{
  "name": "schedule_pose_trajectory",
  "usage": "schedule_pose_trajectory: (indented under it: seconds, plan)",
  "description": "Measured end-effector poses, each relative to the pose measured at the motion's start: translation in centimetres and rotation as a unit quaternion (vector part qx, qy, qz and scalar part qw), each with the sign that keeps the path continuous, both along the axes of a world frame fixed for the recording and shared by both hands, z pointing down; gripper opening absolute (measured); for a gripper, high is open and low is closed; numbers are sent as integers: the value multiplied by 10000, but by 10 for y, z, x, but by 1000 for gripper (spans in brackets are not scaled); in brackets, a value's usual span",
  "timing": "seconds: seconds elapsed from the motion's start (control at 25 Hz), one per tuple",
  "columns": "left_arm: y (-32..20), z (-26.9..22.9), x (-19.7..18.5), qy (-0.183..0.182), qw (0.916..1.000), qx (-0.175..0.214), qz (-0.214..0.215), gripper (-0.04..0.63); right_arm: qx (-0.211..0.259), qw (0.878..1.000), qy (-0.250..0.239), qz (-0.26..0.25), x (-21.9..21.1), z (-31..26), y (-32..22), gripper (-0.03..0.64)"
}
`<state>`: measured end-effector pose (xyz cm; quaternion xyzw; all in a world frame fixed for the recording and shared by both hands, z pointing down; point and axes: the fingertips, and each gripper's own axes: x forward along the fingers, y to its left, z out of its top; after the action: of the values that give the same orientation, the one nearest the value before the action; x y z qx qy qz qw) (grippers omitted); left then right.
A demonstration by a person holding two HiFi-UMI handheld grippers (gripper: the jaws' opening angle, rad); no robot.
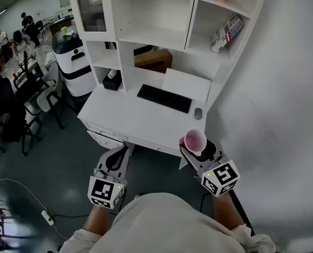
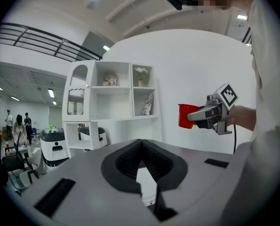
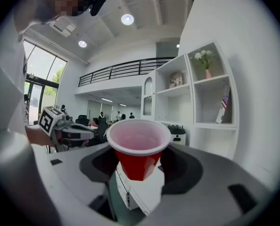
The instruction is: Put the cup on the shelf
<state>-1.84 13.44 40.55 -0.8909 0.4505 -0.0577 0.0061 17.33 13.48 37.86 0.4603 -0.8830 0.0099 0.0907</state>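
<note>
A red plastic cup [image 1: 194,140] with a pale inside stands upright in my right gripper [image 1: 198,151], whose jaws are shut on its lower body, just off the desk's front right corner. In the right gripper view the cup [image 3: 139,147] fills the centre between the jaws of the right gripper [image 3: 140,161]. The white shelf unit [image 1: 162,36] rises at the back of the white desk [image 1: 130,121]. My left gripper [image 1: 114,159] hangs before the desk's front edge with its pads together and nothing in them. From the left gripper view [image 2: 142,141] I see the cup [image 2: 186,115] off to the right.
A black keyboard [image 1: 164,98] and a mouse [image 1: 198,113] lie on the desk. A flag-printed box [image 1: 226,31] leans in a right-hand shelf bay. A white wall runs along the right. A black-and-white machine [image 1: 72,62], chairs and people are to the left.
</note>
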Motion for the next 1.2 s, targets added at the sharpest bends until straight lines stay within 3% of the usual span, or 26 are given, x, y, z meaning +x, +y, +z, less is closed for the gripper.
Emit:
schedule_pose_trajectory:
  seconds: [0.56, 1.2]
  plan:
    - [6, 1, 17, -12, 9999, -45, -92, 2, -27, 9999, -97, -135, 13, 3, 3, 278]
    - [18, 13, 35, -43, 9982, -180, -572, 2, -57, 9984, -138, -545, 36, 9, -3, 276]
